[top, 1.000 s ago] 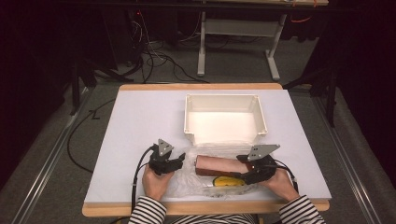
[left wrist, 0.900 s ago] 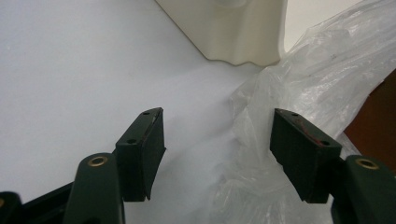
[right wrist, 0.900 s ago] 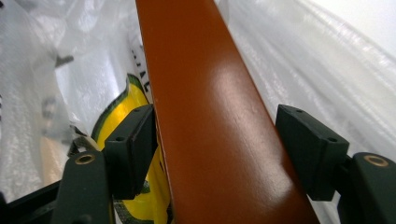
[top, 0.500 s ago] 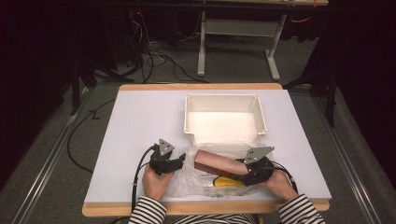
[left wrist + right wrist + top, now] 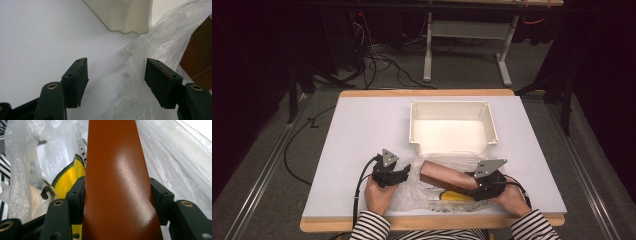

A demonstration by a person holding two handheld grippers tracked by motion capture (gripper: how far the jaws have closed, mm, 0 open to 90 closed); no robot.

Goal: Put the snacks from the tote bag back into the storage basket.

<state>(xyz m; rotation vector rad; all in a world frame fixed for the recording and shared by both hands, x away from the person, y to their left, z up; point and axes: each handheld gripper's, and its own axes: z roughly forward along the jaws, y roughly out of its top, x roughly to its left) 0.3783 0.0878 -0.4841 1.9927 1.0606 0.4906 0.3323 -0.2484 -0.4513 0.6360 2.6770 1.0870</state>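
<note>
From above, my right tongs grip the brown box lying across the clear plastic bag on the table, near the white bin.

My left tongs stand parted, bag film between them, not pinched.

My right tongs have just been closing; both pads press the box's sides beside a yellow packet.

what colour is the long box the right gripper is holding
The long box is glossy reddish brown, clearest in the right gripper view.
</note>
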